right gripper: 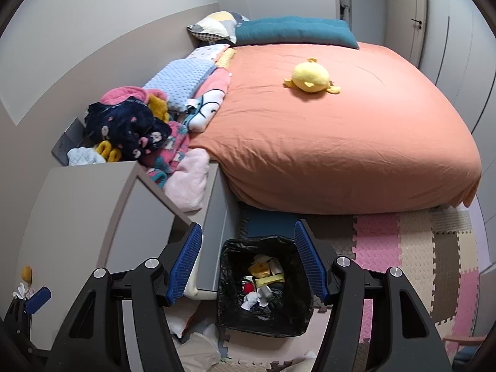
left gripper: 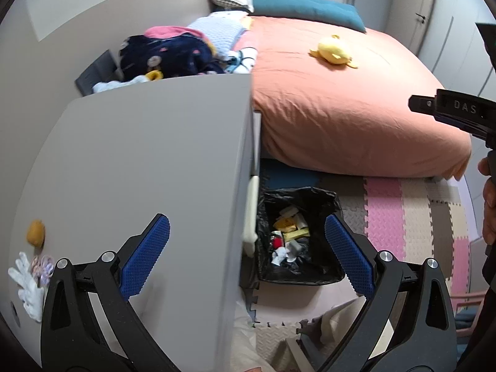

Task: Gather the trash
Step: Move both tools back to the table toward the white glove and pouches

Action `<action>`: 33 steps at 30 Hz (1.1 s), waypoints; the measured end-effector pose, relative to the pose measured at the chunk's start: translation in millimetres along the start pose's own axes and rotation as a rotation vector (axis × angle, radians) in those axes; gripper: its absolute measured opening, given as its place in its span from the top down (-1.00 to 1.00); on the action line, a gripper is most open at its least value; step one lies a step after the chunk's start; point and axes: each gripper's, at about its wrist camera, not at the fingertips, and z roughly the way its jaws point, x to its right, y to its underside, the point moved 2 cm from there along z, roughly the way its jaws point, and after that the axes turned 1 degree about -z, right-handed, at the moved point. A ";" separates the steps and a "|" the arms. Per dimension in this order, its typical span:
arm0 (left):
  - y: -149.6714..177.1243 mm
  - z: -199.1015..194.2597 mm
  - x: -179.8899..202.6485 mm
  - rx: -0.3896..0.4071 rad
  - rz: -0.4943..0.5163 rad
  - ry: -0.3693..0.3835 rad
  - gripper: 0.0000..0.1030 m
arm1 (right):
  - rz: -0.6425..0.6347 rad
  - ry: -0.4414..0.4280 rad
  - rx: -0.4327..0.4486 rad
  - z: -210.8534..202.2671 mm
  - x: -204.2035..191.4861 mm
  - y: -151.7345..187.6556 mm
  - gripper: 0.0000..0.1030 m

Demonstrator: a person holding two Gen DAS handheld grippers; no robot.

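A black-lined trash bin (left gripper: 328, 266) stands on the floor beside a grey cabinet (left gripper: 139, 161); it also shows in the right wrist view (right gripper: 297, 307). Inside lie crumpled wrappers, yellow packets and a red bit (right gripper: 263, 282). My left gripper (left gripper: 248, 254) is open and empty, above the cabinet's edge and the bin. My right gripper (right gripper: 246, 266) is open and empty, hovering over the bin. The right gripper's body shows at the right edge of the left wrist view (left gripper: 455, 111). One blue pad of the left gripper shows low left in the right wrist view (right gripper: 37, 300).
A bed with an orange cover (right gripper: 341, 130) holds a yellow plush toy (right gripper: 311, 77) and pillows. A heap of clothes (right gripper: 139, 130) lies behind the cabinet. On the cabinet top lie a yellow fuzzy item (left gripper: 35, 232), hair ties and a white glove (left gripper: 28, 285). Foam puzzle mats (left gripper: 412, 226) cover the floor.
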 end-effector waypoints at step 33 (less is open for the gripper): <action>104.4 -64.0 -209.0 0.017 -0.301 -0.207 -0.88 | -0.256 -0.164 -0.024 -5.0 -204.5 55.7 -0.26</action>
